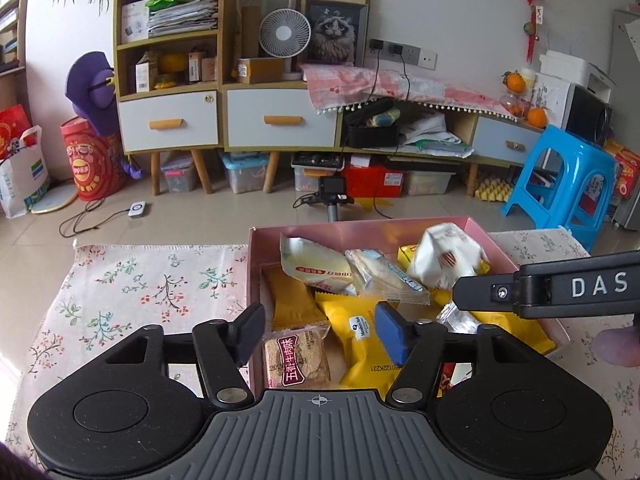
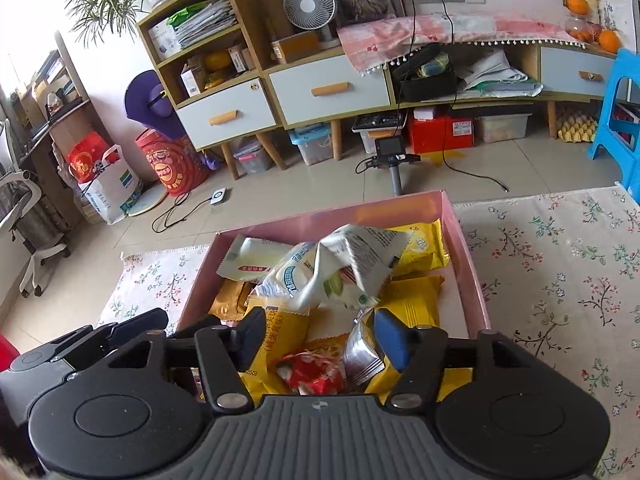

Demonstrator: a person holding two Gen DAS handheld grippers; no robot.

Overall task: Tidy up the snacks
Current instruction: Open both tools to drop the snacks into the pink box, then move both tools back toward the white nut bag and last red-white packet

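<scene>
Left wrist view: floral tablecloth [image 1: 132,280] under the pink box [image 1: 360,230] of snacks; cabinets [image 1: 280,116] beyond it. Left gripper [image 1: 320,330] and right gripper [image 2: 320,334] spread, empty.

Left wrist view: my camera sits just behind my left tongs [image 1: 318,330], looking forward and down, close over the near left corner of the pink box [image 1: 496,256]. Right wrist view: likewise behind my right tongs [image 2: 320,334], close over the box's near edge, turned slightly leftward. Both views share the box, the floral tablecloth [image 1: 132,280] and the cabinets [image 1: 280,116] beyond.
</scene>
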